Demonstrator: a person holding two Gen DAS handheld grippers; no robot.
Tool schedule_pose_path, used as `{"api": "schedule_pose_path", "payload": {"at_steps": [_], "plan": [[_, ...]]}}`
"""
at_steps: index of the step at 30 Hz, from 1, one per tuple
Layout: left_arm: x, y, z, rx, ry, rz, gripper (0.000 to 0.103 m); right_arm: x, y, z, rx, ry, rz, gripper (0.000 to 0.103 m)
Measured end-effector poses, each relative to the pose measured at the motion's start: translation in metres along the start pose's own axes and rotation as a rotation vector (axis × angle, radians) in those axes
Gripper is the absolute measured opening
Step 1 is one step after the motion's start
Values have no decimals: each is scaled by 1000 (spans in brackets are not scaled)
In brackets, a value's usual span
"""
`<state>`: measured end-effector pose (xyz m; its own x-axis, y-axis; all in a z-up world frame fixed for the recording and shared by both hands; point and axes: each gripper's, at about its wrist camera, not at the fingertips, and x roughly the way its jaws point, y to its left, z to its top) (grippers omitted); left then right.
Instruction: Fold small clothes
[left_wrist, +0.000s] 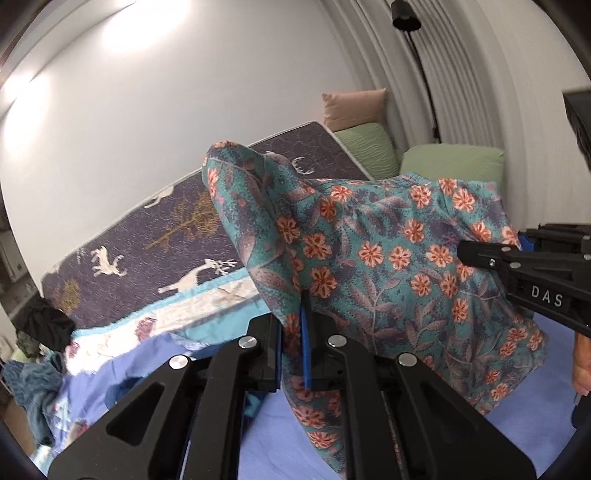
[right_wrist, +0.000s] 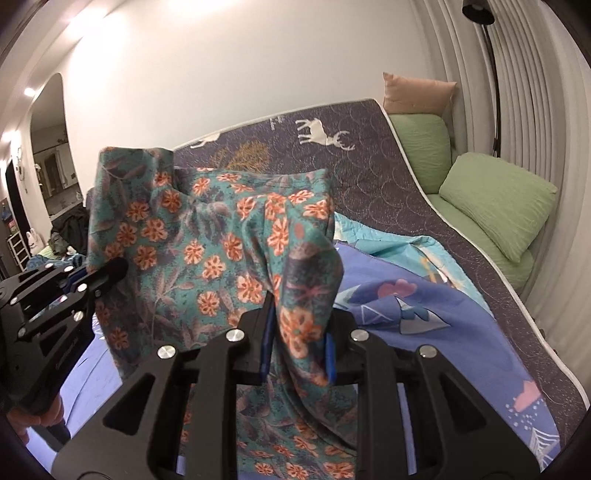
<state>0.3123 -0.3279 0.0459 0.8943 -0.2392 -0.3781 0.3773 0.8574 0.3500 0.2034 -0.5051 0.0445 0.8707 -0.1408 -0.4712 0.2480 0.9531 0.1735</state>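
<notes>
garment (left_wrist: 388, 254) hangs between both — long axis side to side | left hand-held gripper (left_wrist: 295, 332) pinches one top corner | right hand-held gripper (right_wrist: 299, 343) pinches the other — equally near

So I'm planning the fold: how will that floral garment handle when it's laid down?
Probably very floppy: the floral garment sags and bunches between the left tool and right tool. Likely light, since pinched edges carry it. It may crumple on the blue sheet unless kept taut.
</notes>
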Motion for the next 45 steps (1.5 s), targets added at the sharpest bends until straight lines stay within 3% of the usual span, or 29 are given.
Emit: {"api": "schedule_pose_path", "payload": {"at_steps": [2,4,5,6,7,10,11,14,17,19,22,23,28,32,40,45], "plan": [[28,4,2,2,19,20,11,25,6,7,-15,14,-31,22],[62,8,-3,16,83,80,30,54,8,10,-26,64,-89,33],[75,10,-8,25,111,129,43,70,6,7,-19,91,-169,46],[88,13,-18,35,139,178,43,76,3,1,4,94,-221,50],[95,18,-29,32,158,178,43,79,-1,-9,30,99,-211,50],[95,23,-60,-9,201,63,43,84,-6,-45,53,181,-73,45],[94,21,-68,-4,212,40,43,87,-5,-55,38,211,-58,38],[98,-1,-99,54,287,-35,41,102,-9,-88,13,311,-87,36],[95,-19,-118,122,276,6,34,95,-19,-96,77,311,-57,38],[86,-20,-117,115,278,-18,33,84,-20,-100,73,323,-88,39],[64,-15,-115,124,266,-50,34,59,-8,-106,1,307,-146,40],[52,-11,-115,119,258,-77,36,49,-6,-107,-12,298,-157,46],[-9,5,-118,13,208,-131,58,-23,23,-116,-72,224,-165,47],[-66,15,-120,-10,146,-139,69,-76,49,-117,-117,160,-181,60],[-165,37,-130,-68,64,-148,77,-170,98,-129,-169,56,-175,64],[-215,46,-142,-103,20,-140,81,-210,123,-141,-154,46,-168,69]]}}
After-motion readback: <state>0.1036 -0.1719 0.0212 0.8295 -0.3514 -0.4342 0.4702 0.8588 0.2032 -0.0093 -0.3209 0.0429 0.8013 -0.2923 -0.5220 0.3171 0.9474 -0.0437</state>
